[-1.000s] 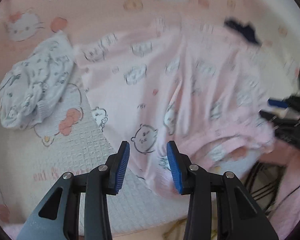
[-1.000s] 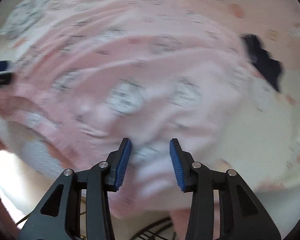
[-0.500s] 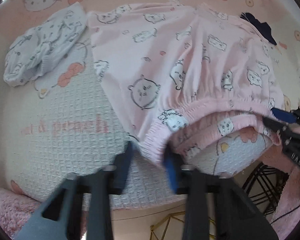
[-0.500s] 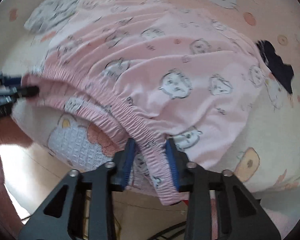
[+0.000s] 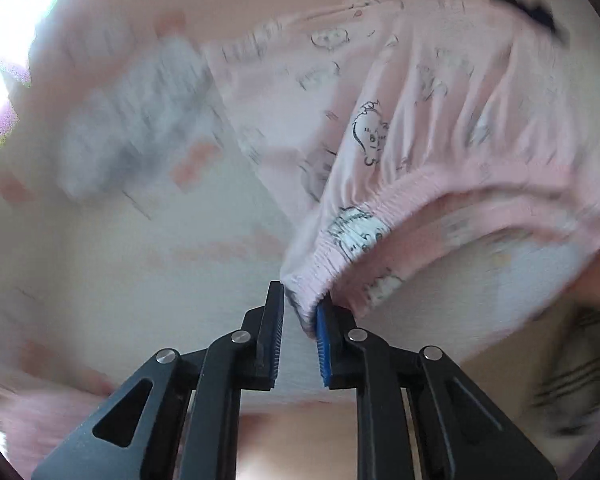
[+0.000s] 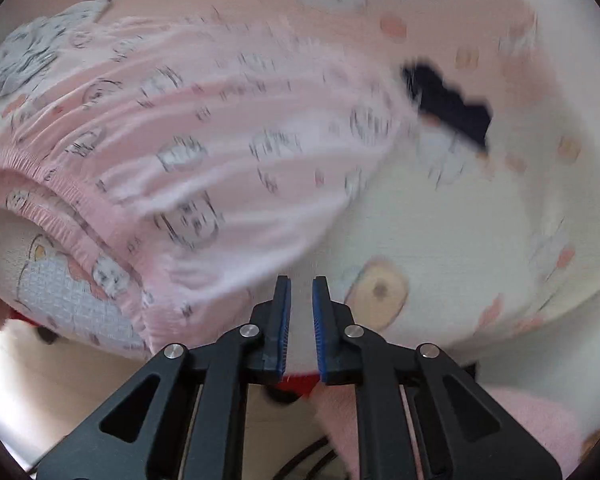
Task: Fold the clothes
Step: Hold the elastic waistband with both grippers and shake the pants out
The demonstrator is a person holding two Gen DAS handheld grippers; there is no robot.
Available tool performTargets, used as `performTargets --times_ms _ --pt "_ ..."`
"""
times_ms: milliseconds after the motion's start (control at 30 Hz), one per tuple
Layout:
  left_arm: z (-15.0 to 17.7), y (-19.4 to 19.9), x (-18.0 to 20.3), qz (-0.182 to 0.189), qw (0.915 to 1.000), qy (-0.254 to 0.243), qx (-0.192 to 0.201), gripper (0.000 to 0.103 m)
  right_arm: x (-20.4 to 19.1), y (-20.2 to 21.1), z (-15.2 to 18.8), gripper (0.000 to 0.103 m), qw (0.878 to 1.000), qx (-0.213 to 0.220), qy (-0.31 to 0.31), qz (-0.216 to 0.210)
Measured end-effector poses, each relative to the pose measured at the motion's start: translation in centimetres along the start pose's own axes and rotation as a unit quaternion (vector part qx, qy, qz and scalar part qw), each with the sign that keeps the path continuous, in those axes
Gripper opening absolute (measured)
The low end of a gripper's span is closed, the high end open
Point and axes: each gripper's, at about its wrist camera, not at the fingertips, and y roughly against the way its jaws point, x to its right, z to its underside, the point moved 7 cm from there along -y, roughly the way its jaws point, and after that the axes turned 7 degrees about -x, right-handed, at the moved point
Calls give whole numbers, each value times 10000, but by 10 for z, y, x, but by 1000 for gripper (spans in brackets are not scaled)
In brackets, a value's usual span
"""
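The pink shorts (image 5: 432, 128) with the little cartoon print are spread over the bed cover (image 5: 148, 248), and their elastic waistband (image 5: 340, 256) is lifted off it at the near end. A corner of that waistband is pinched between the blue pads of the left gripper (image 5: 300, 328), with only a narrow gap left where the fabric sits. The right gripper (image 6: 300, 320) is nearly closed too, just a slim gap between its pads, and nothing can be seen held in it; the shorts' edge (image 6: 228, 280) is just beside its left finger, not between them. A grey-white garment (image 5: 140, 120) is bunched up next to the shorts on the far left, pretty blurred. Something dark navy (image 6: 448, 104) is lying past the shorts' far right side
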Motion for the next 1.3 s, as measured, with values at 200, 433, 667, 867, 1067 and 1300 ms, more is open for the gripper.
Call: performTargets --times_ms 200,433,667,867,1067,1300 --pt "-3 12 -19 1447 9849 948 -49 25 -4 20 0 18 9989 385 -70 -239" --pt "3 8 -5 1435 9858 863 -137 31 -64 24 2 29 9887 305 535 -1364" --pt "22 -16 -8 1113 9863 911 -812 31 -53 -2 6 26 9963 -214 321 -767" --pt "12 11 -14 1927 9732 1214 -311 38 -23 11 5 26 9972 0 -15 -748" --pt "7 9 -22 1897 9733 1274 -223 38 -8 20 -10 28 9955 347 -218 -849" --pt "12 -2 -8 1869 9766 985 -397 38 -30 23 -12 28 9931 408 158 -1092"
